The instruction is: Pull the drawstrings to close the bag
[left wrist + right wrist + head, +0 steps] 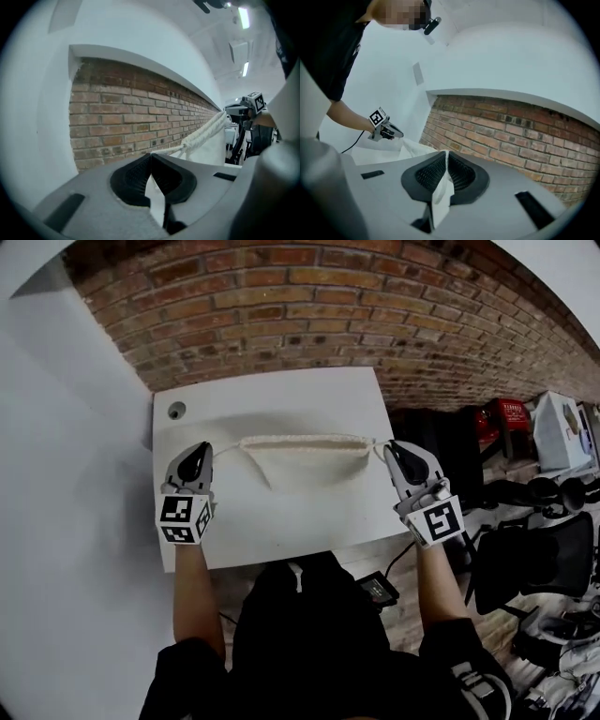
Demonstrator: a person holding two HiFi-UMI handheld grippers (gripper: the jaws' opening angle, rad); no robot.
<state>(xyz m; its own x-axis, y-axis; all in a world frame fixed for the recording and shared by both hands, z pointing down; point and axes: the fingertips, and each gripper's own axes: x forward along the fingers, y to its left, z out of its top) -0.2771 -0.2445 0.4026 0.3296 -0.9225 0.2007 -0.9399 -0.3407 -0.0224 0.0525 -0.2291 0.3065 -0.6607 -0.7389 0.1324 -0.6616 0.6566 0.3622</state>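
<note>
In the head view, a pale bag (309, 465) lies flat across the middle of the white tabletop (281, 531), its gathered mouth running left to right along its far edge. The left gripper (201, 453) sits just beside the bag's far-left corner and the right gripper (395, 450) just beside its far-right corner, well apart from each other. The left drawstring (225, 448) runs from the mouth to the left gripper, and the right drawstring (379, 446) runs a short way to the right gripper. A round hole (175, 410) marks the tabletop's far-left corner, a brick wall (375, 315) stands beyond it, and a black chair (525, 568) is off to the right. In the left gripper view, the dark ribbed fingers (133, 177) are pressed together on a white strip of the left drawstring. A twisted cord leads from their tips to the bunched mouth of the bag, and the other gripper is small in the distance at right. In the right gripper view, the fingers (429, 174) are likewise closed narrowly on a white strip of the right drawstring, which hangs down between them. The bag's fabric spreads beyond toward the far-off left gripper.
</note>
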